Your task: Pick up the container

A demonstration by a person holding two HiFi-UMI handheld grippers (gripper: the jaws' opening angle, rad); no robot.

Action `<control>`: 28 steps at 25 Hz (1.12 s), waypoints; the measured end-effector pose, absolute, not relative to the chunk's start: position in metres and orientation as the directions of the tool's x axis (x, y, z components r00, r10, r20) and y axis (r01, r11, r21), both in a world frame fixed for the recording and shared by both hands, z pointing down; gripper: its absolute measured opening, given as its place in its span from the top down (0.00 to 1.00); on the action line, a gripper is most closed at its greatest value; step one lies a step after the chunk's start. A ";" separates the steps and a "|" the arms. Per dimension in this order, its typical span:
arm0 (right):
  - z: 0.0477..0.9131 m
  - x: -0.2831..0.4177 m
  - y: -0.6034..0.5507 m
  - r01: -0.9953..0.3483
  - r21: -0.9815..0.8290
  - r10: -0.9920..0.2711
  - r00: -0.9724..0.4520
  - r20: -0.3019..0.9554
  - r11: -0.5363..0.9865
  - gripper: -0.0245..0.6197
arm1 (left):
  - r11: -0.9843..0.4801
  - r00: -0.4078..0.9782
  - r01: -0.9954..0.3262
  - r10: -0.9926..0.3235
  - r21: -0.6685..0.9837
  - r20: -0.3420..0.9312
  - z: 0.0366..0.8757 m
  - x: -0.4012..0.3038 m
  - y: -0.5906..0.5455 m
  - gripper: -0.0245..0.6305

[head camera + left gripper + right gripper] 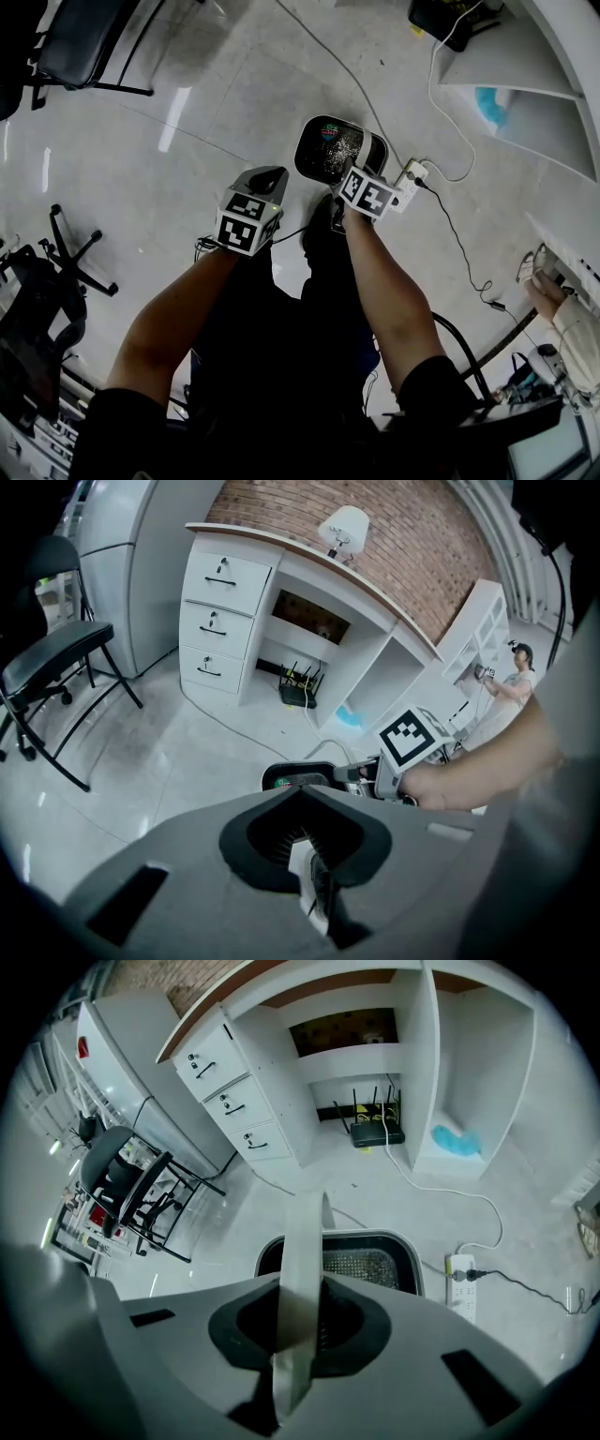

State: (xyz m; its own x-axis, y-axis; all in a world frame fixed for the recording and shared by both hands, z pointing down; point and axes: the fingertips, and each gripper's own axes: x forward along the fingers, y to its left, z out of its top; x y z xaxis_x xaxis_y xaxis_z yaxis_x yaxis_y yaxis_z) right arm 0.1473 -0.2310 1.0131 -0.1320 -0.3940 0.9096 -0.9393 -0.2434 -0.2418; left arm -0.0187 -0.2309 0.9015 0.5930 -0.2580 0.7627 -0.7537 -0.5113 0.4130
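Container hanging by its handle from the right gripper, left gripper idle.

The left gripper point(265, 180) is held out to the side, its jaws drawn narrow with nothing of the container between them, probably to stay clear of the load. Just right of it, the black container point(328, 148) seems to hang above the floor point(187, 122), beside the person's legs. The right gripper point(349, 178) is clamped on its pale strap handle point(302, 1269), which rises from the jaws toward the rim. Holding it there likely lets the container hang level.
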 end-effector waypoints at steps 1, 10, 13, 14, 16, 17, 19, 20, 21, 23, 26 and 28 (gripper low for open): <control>1.010 0.146 -0.229 -0.942 -0.239 -0.393 -0.133 0.910 -0.234 0.90 | -0.509 0.594 -0.755 -0.263 0.414 0.760 0.898 -0.020 -0.232 0.95; 0.949 0.148 -0.222 -0.964 -0.211 -0.398 -0.132 0.908 -0.161 0.90 | -0.535 0.605 -0.743 -0.282 0.402 0.745 0.845 -0.019 -0.234 0.95; 0.918 0.150 -0.219 -0.971 -0.197 -0.397 -0.129 0.909 -0.136 0.90 | -0.548 0.596 -0.743 -0.279 0.385 0.753 0.823 -0.019 -0.232 0.95; 0.907 0.150 -0.219 -0.971 -0.200 -0.402 -0.132 0.906 -0.131 0.90 | -0.554 0.599 -0.739 -0.282 0.383 0.749 0.813 -0.018 -0.233 0.95; 0.883 0.151 -0.221 -0.971 -0.207 -0.416 -0.140 0.899 -0.121 0.90 | -0.556 0.607 -0.737 -0.298 0.383 0.736 0.792 -0.015 -0.237 0.95; 0.872 0.151 -0.222 -0.971 -0.209 -0.421 -0.144 0.896 -0.114 0.90 | -0.552 0.609 -0.739 -0.304 0.386 0.732 0.784 -0.014 -0.238 0.95; 0.850 0.150 -0.221 -0.971 -0.215 -0.427 -0.152 0.891 -0.102 0.90 | -0.553 0.612 -0.737 -0.302 0.389 0.731 0.768 -0.010 -0.238 0.95; 0.839 0.151 -0.221 -0.970 -0.220 -0.431 -0.156 0.889 -0.101 0.90 | -0.563 0.615 -0.731 -0.299 0.386 0.729 0.761 -0.008 -0.238 0.95; 0.828 0.152 -0.222 -0.970 -0.223 -0.437 -0.159 0.886 -0.101 0.90 | -0.574 0.620 -0.724 -0.298 0.383 0.726 0.754 -0.004 -0.240 0.95; 0.806 0.154 -0.225 -0.969 -0.225 -0.448 -0.159 0.880 -0.098 0.90 | -0.587 0.630 -0.714 -0.302 0.381 0.716 0.738 0.001 -0.243 0.95; 0.775 0.157 -0.225 -0.967 -0.231 -0.459 -0.161 0.874 -0.102 0.90 | -0.587 0.652 -0.705 -0.316 0.397 0.689 0.710 0.008 -0.246 0.95; 0.763 0.155 -0.227 -0.958 -0.269 -0.487 -0.188 0.853 -0.102 0.90 | -0.594 0.661 -0.698 -0.322 0.399 0.677 0.693 0.010 -0.248 0.95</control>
State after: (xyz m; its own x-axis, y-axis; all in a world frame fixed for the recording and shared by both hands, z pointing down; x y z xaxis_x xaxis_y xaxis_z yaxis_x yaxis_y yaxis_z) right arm 0.1549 -0.2275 0.7627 -0.1880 -0.4868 0.8530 -0.9577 -0.1019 -0.2692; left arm 0.0104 -0.2485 0.6932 0.6615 -0.3222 0.6772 -0.6983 -0.5940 0.3995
